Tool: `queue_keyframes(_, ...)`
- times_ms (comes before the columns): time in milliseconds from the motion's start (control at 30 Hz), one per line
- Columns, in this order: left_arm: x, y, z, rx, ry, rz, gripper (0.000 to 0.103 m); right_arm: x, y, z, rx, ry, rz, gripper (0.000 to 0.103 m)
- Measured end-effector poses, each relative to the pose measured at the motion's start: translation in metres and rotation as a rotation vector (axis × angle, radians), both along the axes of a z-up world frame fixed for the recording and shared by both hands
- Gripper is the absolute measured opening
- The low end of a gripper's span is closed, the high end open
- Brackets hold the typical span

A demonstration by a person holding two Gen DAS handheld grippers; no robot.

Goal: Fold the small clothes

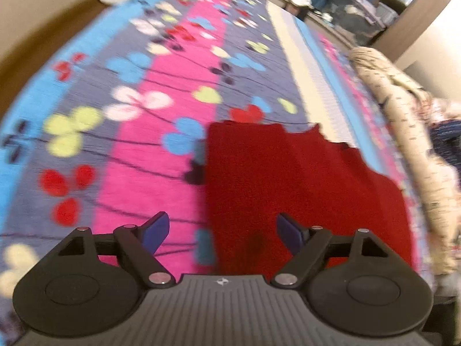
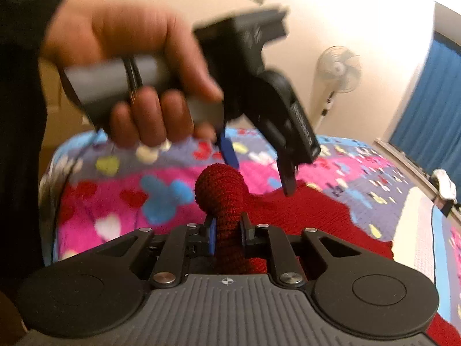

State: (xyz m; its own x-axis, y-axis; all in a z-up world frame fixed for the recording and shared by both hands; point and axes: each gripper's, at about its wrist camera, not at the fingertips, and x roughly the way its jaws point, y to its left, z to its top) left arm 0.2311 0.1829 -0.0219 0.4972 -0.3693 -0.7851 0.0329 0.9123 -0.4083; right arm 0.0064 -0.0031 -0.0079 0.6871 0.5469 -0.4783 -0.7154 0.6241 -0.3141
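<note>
Red knit garment (image 1: 302,184) lies spread on the bed, over a bright blanket (image 1: 161,132) patterned with hearts and clover shapes. Most of it sits flat; its far edge looks uneven and stepped. I can't tell what kind of garment it is.

Right tool (image 2: 227,230): jaws nearly closed, pinching a bunched-up roll of the red knit. The rolled end sticks out past the pads as a rounded knob, lifted off the blanket. The rest of the cloth trails away flat behind it.

Left tool (image 1: 222,230): jaws wide apart, nothing between them. It hangs above the near edge of the red cloth, angled down at it. In the right wrist view the same tool (image 2: 259,173) shows over the garment, gripped in a hand (image 2: 138,66), its blue fingers (image 2: 229,151) spread just above the fabric, not pressing on it.

Progress, as I judge it: early. One end is gathered and raised, but no clean fold shows. The free tool probably needs a second hold before the cloth can be carried over itself. Further bundled fabric (image 1: 403,132) lies along the bed's far side.
</note>
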Motion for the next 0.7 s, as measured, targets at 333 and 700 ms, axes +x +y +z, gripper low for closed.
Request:
queue_keyframes(333, 0.069, -0.017, -0.042, -0.24, 0.127, -0.072, 0.086, -0.005, -0.027, 0.026, 0.152, -0.014, -0.061, 0.015)
queue_keyframes(700, 0.07, -0.01, -0.013, -0.28, -0.016, -0.092, 0.025, -0.011, -0.021, 0.033, 0.192, -0.012, -0.076, 0.015)
